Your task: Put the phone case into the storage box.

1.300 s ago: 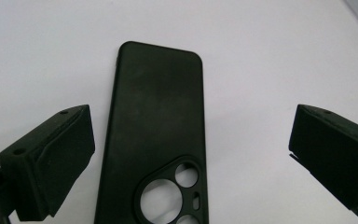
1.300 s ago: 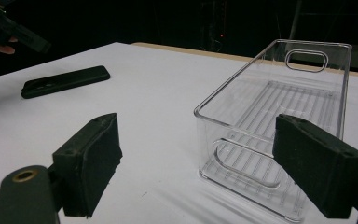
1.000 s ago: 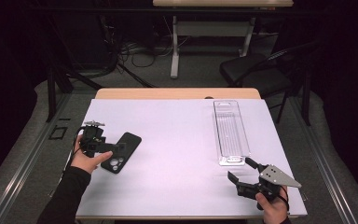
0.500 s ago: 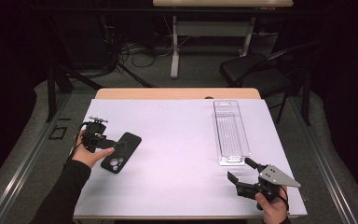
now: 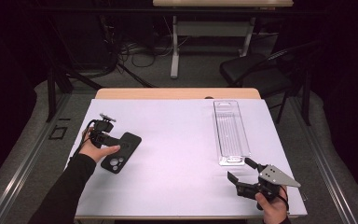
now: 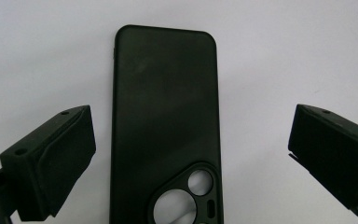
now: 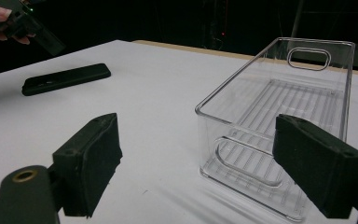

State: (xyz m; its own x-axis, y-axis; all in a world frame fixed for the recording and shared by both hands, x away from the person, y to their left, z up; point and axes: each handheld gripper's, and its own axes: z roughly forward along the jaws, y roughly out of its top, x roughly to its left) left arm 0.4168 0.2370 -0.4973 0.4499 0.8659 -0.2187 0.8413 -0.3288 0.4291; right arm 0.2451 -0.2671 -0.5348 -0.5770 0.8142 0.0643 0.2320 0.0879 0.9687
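Inspector: The phone case (image 6: 165,126) lies flat, back up, at the table's (image 5: 177,140) left side. The left gripper (image 6: 191,158) stands wide open over it, a jaw on either long edge, holding nothing.

Clerk: Handling?

Inspector: Light, matte, probably soft rubbery plastic that flexes; a grip across the long edges above the camera cutout seems soundest.

Clerk: The other side?

Inspector: The right gripper (image 7: 205,163) gapes empty just before the clear ribbed bin (image 7: 279,107), rigid and smooth-walled.
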